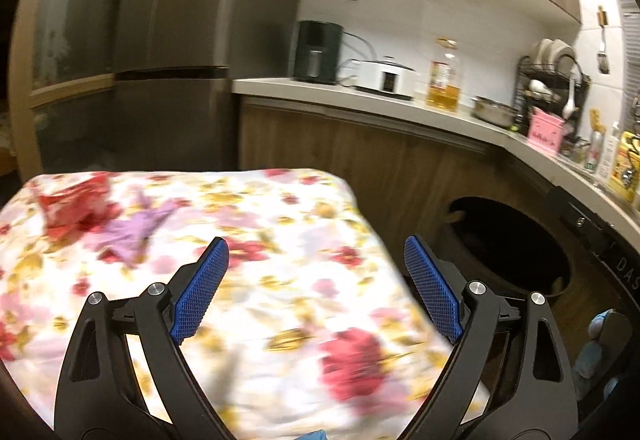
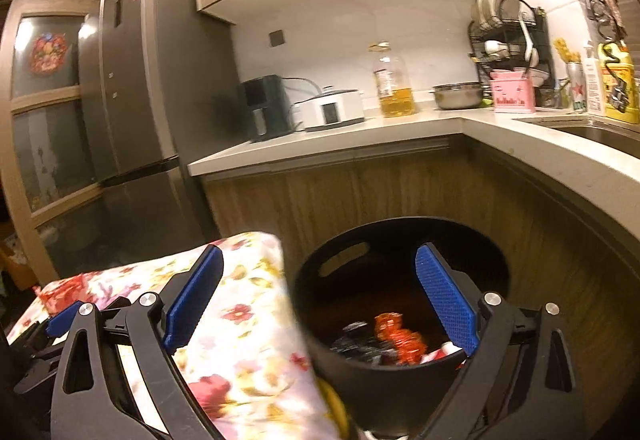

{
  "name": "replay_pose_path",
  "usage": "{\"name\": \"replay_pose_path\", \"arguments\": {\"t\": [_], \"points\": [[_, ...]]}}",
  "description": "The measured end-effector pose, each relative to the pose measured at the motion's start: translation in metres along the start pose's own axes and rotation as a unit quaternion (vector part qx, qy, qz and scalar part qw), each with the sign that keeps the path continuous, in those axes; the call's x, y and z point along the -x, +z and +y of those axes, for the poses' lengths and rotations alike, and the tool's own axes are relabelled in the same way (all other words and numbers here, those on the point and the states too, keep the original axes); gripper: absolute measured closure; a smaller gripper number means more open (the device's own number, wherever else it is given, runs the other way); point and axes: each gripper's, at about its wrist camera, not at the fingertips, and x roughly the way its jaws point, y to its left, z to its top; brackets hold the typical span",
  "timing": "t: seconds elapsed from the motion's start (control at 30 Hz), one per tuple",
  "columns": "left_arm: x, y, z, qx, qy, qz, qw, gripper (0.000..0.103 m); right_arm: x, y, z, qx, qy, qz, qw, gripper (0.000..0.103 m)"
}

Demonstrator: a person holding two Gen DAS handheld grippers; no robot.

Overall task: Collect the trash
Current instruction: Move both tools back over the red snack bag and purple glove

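fingers: left gripper [image 1: 316, 288] and right gripper [image 2: 318, 298] both spread wide, nothing held
done: wrappers [image 2: 396, 336] lie in the bin [image 2: 384, 392]
left: red wrapper [image 1: 76, 205] and purple scrap [image 1: 136, 228] on the floral cloth [image 1: 288, 280] beside the bin (blurry)

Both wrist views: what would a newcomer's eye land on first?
The flowered cloth over the table fills the lower left wrist view, with a red wrapper and a crumpled purple piece lying at its far left. Right of the table stands the black bin, red wrappers already inside. Both the left gripper and the right gripper are open and empty.
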Motion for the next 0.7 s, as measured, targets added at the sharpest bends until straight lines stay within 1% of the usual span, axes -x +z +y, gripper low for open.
{"name": "replay_pose_path", "arguments": {"t": [0.23,0.4,0.6,0.7], "points": [[0.014,-0.007,0.062,0.020,0.052,0.002,0.9984,0.015,-0.006,-0.017,0.055,0.013,0.042,0.017,0.999,0.010],[0.025,-0.008,0.104,0.033,0.086,-0.004,0.9957,0.015,-0.012,-0.029,0.095,0.023,0.074,0.030,0.997,0.010],[0.029,-0.008,0.146,0.052,0.123,-0.006,0.9910,0.015,-0.022,-0.042,0.141,0.042,0.108,0.044,0.992,0.010],[0.029,-0.008,0.162,0.057,0.137,-0.006,0.9889,0.015,-0.029,-0.048,0.157,0.047,0.122,0.053,0.990,0.010]]}}
